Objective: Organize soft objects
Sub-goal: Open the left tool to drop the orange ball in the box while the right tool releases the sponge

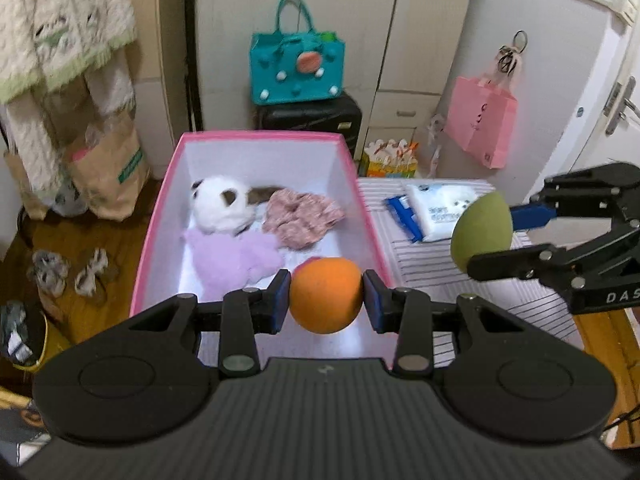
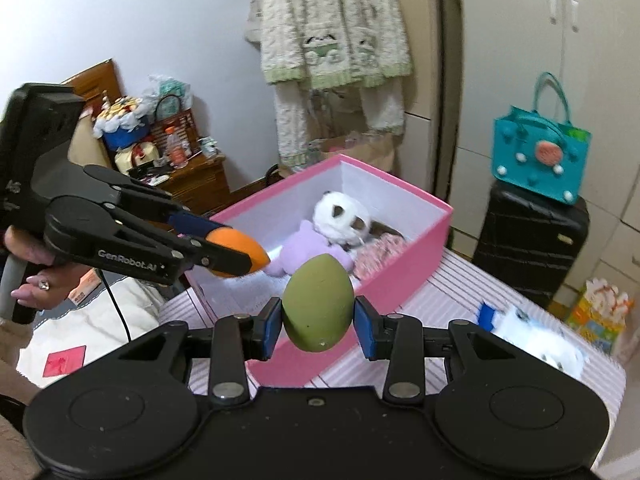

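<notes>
My left gripper (image 1: 326, 300) is shut on an orange sponge egg (image 1: 325, 295) and holds it above the near end of the pink box (image 1: 148, 240). In the box lie a white plush (image 1: 222, 204), a purple plush (image 1: 230, 260) and a pink patterned scrunchie (image 1: 302, 218). My right gripper (image 2: 316, 326) is shut on a green sponge egg (image 2: 318, 306), held above the box's near wall (image 2: 400, 284). The green egg (image 1: 480, 232) also shows in the left wrist view, right of the box. The orange egg (image 2: 240, 250) shows in the right wrist view over the box's left end.
The box sits on a striped table (image 1: 440, 276). A tissue pack (image 1: 440, 212) with a blue wrapper lies on the table to the right. A black suitcase (image 1: 310, 116) with a teal bag (image 1: 296, 68) stands behind. Paper bags (image 1: 108, 168) and slippers (image 1: 68, 272) are on the floor at left.
</notes>
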Action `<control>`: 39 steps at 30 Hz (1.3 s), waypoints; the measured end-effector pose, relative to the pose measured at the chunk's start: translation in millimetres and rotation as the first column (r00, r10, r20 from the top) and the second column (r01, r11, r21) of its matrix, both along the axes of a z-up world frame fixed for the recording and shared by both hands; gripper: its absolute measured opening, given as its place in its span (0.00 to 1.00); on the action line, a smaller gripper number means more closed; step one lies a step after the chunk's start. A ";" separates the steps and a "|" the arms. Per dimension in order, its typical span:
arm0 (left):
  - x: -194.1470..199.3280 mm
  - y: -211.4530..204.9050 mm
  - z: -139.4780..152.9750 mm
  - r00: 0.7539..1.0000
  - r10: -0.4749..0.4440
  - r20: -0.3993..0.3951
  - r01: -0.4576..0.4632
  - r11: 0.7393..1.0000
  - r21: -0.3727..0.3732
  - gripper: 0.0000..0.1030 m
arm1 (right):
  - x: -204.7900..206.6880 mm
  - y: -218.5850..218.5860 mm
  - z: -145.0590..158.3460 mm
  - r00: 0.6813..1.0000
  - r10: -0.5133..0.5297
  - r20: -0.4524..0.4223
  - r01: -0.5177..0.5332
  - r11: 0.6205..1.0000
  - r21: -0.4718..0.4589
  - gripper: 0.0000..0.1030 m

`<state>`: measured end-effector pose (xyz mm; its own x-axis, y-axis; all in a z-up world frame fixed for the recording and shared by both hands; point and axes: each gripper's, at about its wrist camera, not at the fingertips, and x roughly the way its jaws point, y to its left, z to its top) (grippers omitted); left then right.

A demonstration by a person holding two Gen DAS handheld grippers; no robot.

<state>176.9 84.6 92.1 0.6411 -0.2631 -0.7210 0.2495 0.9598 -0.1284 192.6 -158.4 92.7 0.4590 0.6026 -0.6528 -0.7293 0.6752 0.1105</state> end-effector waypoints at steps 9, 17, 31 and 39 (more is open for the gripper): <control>41.9 26.7 -29.3 0.995 -0.003 -0.096 0.008 0.999 0.049 0.36 | 42.0 54.6 -20.1 0.990 0.132 -0.047 -0.134 0.990 -0.036 0.43; 83.2 29.5 -58.4 0.986 -0.034 -0.164 0.057 0.989 0.139 0.36 | 70.1 102.4 -62.0 0.962 0.254 -0.099 -0.266 0.952 -0.149 0.43; 103.4 34.6 -76.4 0.969 -0.017 -0.248 0.049 0.992 0.120 0.37 | 79.0 137.0 -91.2 0.919 0.373 -0.130 -0.395 0.869 -0.299 0.43; 106.0 34.7 -74.2 0.969 0.003 -0.246 0.021 0.995 0.096 0.44 | 86.3 122.9 -82.4 0.951 0.296 -0.094 -0.310 0.913 -0.265 0.47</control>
<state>282.9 119.4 17.9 0.4390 -0.1891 -0.8784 0.2308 0.9685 -0.0932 278.9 -35.5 10.3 0.2447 0.5022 -0.8294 -0.9021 0.4315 -0.0048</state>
